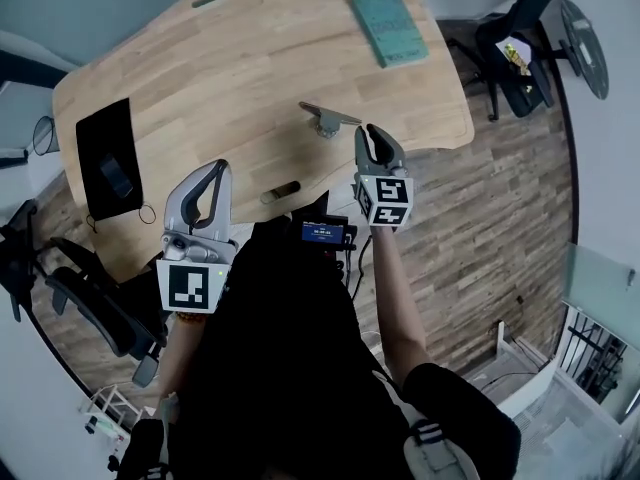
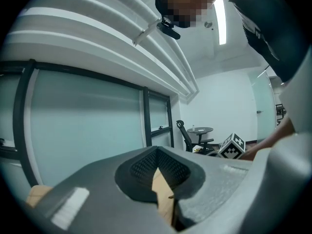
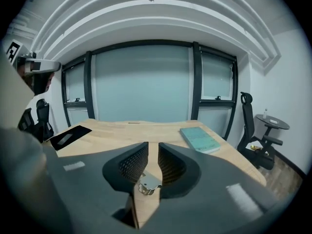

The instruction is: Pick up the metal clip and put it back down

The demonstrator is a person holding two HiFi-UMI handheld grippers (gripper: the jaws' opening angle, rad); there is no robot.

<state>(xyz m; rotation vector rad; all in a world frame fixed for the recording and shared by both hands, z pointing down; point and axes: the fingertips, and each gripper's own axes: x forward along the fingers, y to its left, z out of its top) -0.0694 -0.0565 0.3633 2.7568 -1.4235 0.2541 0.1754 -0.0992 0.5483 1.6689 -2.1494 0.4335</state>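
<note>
Metal clip [image 1: 328, 118] lies on the table [image 1: 250, 58] just ahead of the right gripper's [image 1: 369, 130] slightly parted jaws.

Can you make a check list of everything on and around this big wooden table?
surface: wooden table, pale and curved.
job's things: metal clip lying on the table, untouched.
clutter: teal book; black mat.
grippers: left gripper shut, empty; right gripper slightly open beside the clip, not touching.
cables: thin loop beside the mat, maybe a cord.
surroundings: office chair, wood floor.
</note>
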